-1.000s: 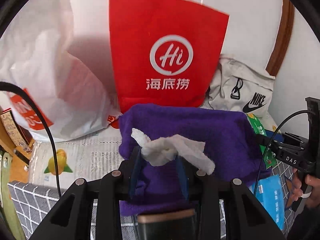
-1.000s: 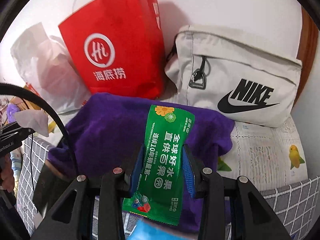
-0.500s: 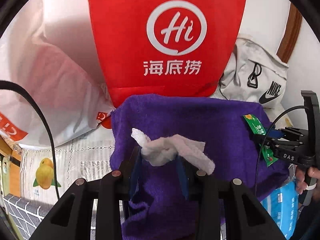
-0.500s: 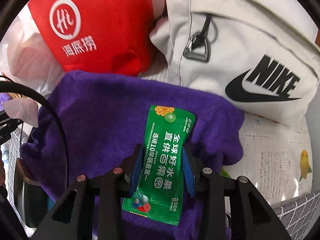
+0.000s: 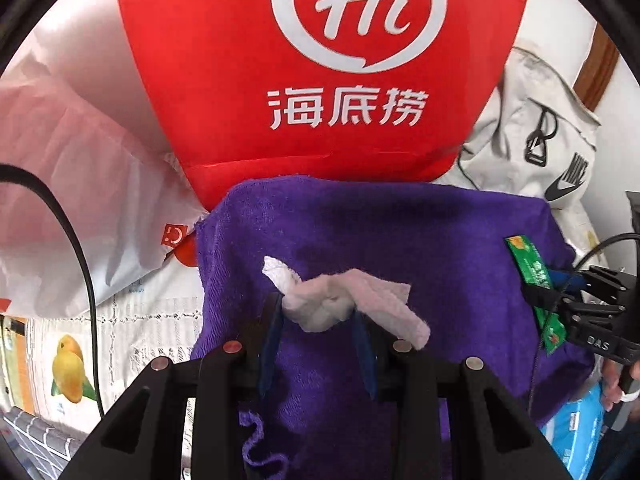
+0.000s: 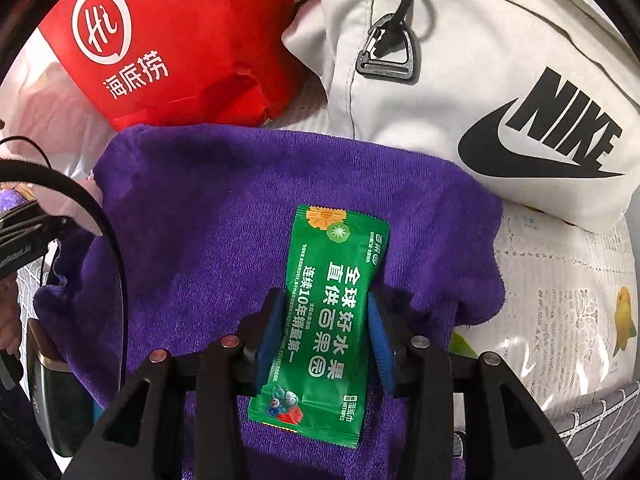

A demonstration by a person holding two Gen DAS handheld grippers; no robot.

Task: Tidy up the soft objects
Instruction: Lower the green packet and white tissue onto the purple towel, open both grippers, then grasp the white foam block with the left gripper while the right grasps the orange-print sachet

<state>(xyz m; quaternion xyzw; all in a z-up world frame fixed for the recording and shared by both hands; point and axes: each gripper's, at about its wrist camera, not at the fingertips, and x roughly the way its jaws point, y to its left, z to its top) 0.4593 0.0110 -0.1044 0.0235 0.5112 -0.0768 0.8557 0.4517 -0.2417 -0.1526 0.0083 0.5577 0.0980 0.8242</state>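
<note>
A purple towel [image 5: 400, 248] hangs spread between the two grippers; it also fills the right wrist view [image 6: 208, 232]. My left gripper [image 5: 318, 312] is shut on a crumpled white tissue [image 5: 340, 308] together with the towel's near edge. My right gripper [image 6: 326, 320] is shut on a green wet-wipe packet [image 6: 332, 320] together with the towel's edge. The right gripper with the packet [image 5: 536, 280] shows at the right of the left wrist view.
A red paper bag [image 5: 320, 72] stands just behind the towel, close in front. A white plastic bag [image 5: 72, 184] lies left of it. A grey Nike pouch [image 6: 500, 92] lies at the right. A fruit-print cloth [image 6: 568, 300] covers the surface. A blue packet [image 5: 572, 432] lies at lower right.
Both grippers have moved forward with the towel toward the red bag and the Nike pouch, which now loom larger. The grips on tissue and packet are unchanged.
</note>
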